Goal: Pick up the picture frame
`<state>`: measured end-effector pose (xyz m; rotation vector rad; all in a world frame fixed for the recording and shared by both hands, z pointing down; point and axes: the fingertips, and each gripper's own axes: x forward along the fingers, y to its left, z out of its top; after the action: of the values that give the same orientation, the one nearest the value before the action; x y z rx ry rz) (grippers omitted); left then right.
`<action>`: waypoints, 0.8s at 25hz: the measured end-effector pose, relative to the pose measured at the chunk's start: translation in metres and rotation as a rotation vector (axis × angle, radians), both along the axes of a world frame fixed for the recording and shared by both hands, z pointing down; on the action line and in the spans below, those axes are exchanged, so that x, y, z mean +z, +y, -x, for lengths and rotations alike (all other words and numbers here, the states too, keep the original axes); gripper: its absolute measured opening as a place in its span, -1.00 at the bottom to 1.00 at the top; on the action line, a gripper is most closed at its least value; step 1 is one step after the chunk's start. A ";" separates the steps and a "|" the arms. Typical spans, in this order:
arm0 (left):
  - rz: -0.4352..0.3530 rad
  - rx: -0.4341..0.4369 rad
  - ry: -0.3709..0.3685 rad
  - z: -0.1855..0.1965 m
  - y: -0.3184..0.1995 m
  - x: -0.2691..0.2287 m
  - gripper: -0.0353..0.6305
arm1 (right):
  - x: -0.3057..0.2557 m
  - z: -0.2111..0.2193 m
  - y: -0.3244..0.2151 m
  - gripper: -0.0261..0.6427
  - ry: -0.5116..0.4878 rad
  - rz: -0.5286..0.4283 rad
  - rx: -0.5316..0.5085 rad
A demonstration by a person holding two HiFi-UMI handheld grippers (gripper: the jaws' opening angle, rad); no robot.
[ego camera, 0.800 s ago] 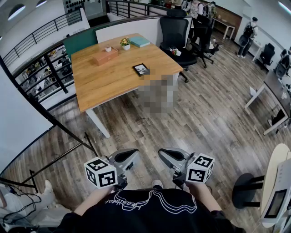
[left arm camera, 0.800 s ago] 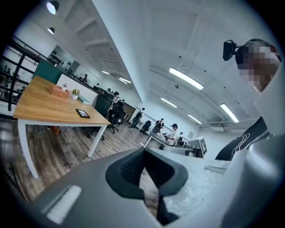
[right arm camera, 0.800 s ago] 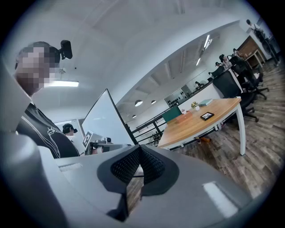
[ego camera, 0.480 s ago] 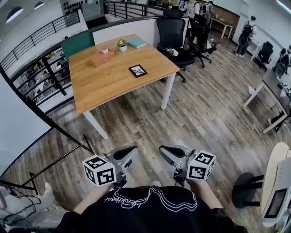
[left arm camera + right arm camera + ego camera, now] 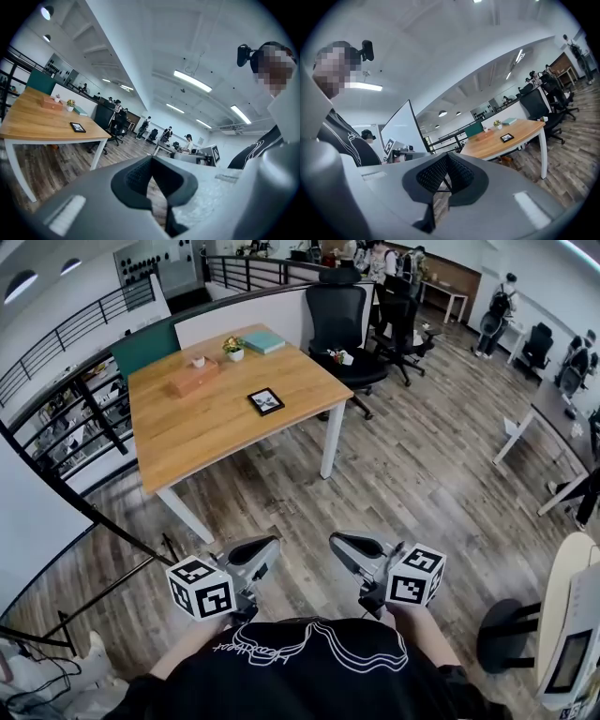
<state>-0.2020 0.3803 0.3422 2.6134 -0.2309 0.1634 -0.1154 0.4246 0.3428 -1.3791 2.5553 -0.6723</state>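
Black shirt with white print point(image 5: 309, 667) fills the bottom edge of the head view. Both claws are held low just ahead of it, over the wood-plank floor point(image 5: 412, 474).

Left claw point(image 5: 270, 547): pads pressed together at the tip, nothing between them. Marker cube point(image 5: 201, 587) sits on its outer side.

Right claw point(image 5: 337, 542): same, pads closed tip to tip, empty. Its cube point(image 5: 415, 576) sits on its right.

The two claws are side by side, tips angled toward each other but apart.

The bench point(image 5: 187, 432) is well ahead, with a wooden top and white legs. The picture frame point(image 5: 266, 401) lies flat on it near the right-hand edge, dark border, well apart from both claws.

Further back on the bench: a brown box point(image 5: 194, 378), a small white cup point(image 5: 198, 361), a potted plant point(image 5: 234, 349) and a teal book point(image 5: 263, 340), grouped near the far side.

A black office chair point(image 5: 342, 315) stands just past the far right corner. More chairs, desks and people are in the background, too small to detail.
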 end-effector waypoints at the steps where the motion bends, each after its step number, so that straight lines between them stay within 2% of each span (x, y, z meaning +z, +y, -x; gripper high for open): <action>1: 0.000 0.005 0.004 -0.007 0.000 0.000 -0.89 | -0.001 -0.008 0.001 -0.85 -0.006 -0.002 0.004; 5: -0.013 -0.010 -0.004 -0.030 -0.005 0.005 -0.86 | -0.003 -0.039 0.002 -0.83 0.005 -0.019 0.027; 7: -0.016 -0.033 -0.012 -0.040 -0.013 0.008 -0.73 | 0.000 -0.051 0.001 -0.80 0.026 -0.021 0.042; 10: -0.010 -0.076 -0.003 -0.052 -0.023 0.011 -0.53 | 0.008 -0.068 0.003 -0.55 0.043 -0.015 0.059; 13: -0.006 -0.095 -0.017 -0.062 -0.027 0.017 -0.38 | 0.017 -0.086 0.005 -0.41 0.029 -0.005 0.101; 16: -0.004 -0.109 -0.038 -0.065 -0.037 0.029 -0.28 | 0.031 -0.098 -0.001 -0.31 -0.005 0.018 0.126; 20: 0.044 -0.150 0.003 -0.068 -0.062 0.041 -0.18 | 0.046 -0.109 -0.020 -0.22 -0.024 0.047 0.142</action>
<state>-0.1341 0.3187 0.3828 2.5400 -0.4163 0.1114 -0.0062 0.4044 0.3888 -1.5399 2.4099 -0.7236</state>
